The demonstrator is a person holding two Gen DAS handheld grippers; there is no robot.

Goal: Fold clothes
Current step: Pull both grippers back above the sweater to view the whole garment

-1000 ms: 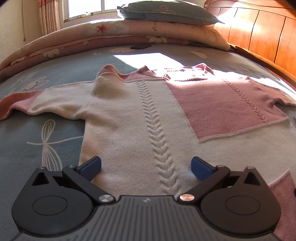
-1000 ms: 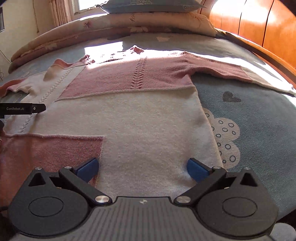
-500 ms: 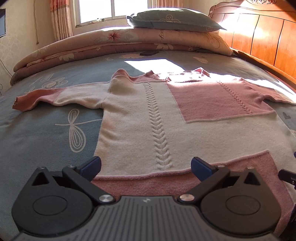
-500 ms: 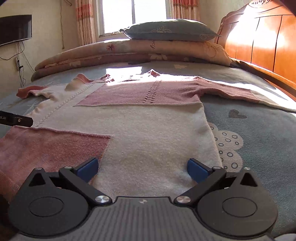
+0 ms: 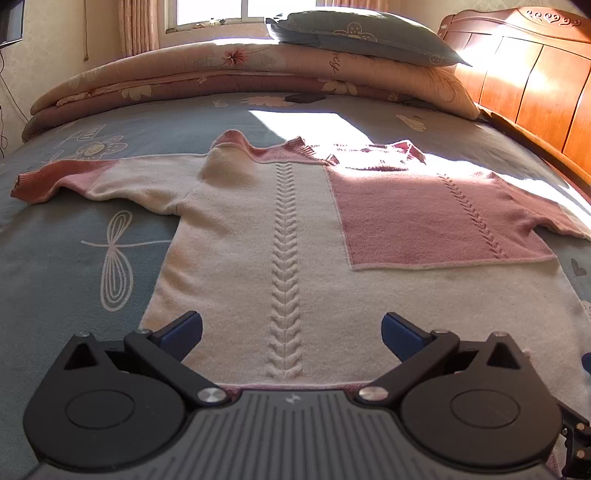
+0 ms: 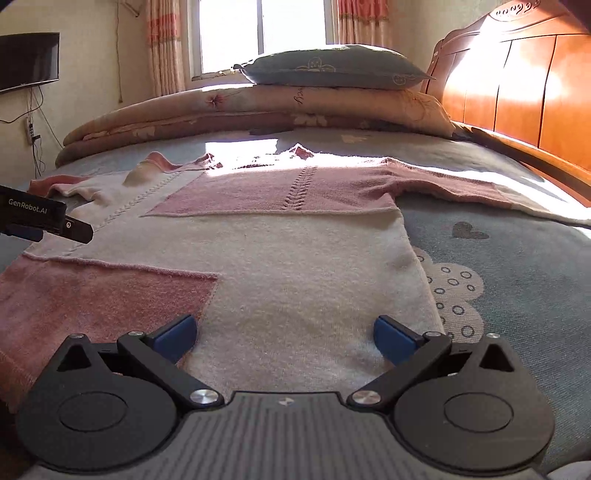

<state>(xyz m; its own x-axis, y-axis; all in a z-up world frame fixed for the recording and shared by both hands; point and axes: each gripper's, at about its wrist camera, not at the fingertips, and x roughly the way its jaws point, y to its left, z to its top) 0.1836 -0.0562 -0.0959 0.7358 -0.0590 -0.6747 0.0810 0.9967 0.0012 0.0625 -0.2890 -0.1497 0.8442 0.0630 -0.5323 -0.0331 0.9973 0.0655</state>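
The left gripper [image 5: 291, 328] has its blue-padded fingers [image 5: 183, 328] spread wide, nothing between them, poised above the lower part of a cream and pink sweater [image 5: 295, 236]. The cable-knit rib [image 5: 286, 280] of the sweater runs from between the fingers toward 12 o'clock, up to the pink collar. The right gripper [image 6: 284, 332] is equally wide and holds nothing; it sits over the cream hem area, with a pink patch [image 6: 99, 295] at 9 o'clock of it and the sweater's side edge at 3 o'clock.

The sweater lies flat, face up, on a blue-grey bedspread [image 5: 66, 266] printed with a dragonfly and flowers. In the left wrist view one sleeve [image 5: 85, 181] stretches out to 10 o'clock, ending in a pink cuff, and a pink chest panel [image 5: 424, 221] sits at 1 o'clock. In the right wrist view the other sleeve [image 6: 472, 188] reaches toward 2 o'clock, into the sunlight. Part of the left gripper's black body shows at 9 o'clock in that view.

Beyond the collar, at 12 o'clock, a folded floral quilt [image 6: 258, 107] carries a blue-grey pillow [image 6: 332, 66]. A wooden headboard [image 6: 517, 85] stands at 2 o'clock, a window [image 6: 262, 33] behind the pillow.
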